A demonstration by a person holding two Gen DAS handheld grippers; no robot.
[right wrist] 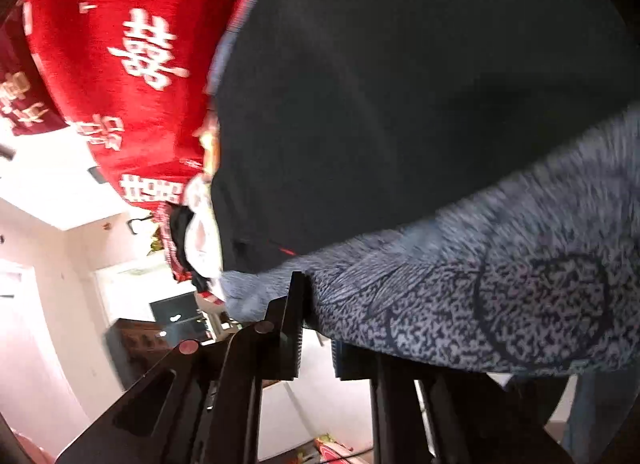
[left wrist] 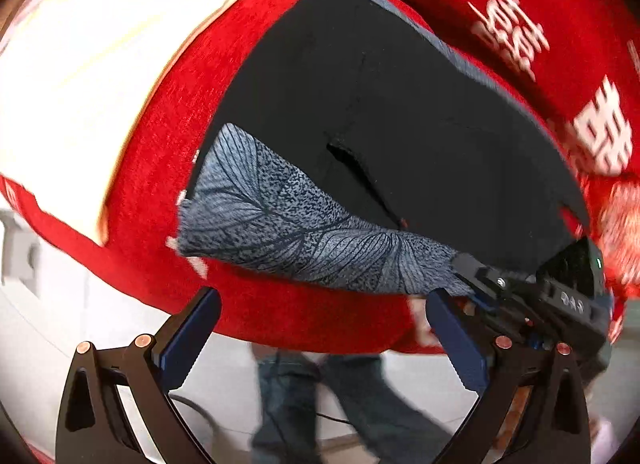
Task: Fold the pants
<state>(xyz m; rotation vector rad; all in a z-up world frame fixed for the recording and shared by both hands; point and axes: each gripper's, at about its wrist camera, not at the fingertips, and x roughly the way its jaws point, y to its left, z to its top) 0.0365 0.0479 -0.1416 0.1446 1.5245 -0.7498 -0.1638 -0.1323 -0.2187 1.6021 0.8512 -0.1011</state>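
A red cloth [left wrist: 168, 104] with white Chinese characters and, in the right wrist view, the partly readable words "THE BIG", covers the surface, and the dark pants [left wrist: 400, 124] lie spread on it. Their grey leaf-patterned waistband [left wrist: 288, 224] is turned up along the near edge. The left gripper [left wrist: 324, 328] hangs wide open and empty before the cloth's edge, while the right gripper [right wrist: 318, 328] appears to pinch the waistband, its jaws a narrow gap apart.
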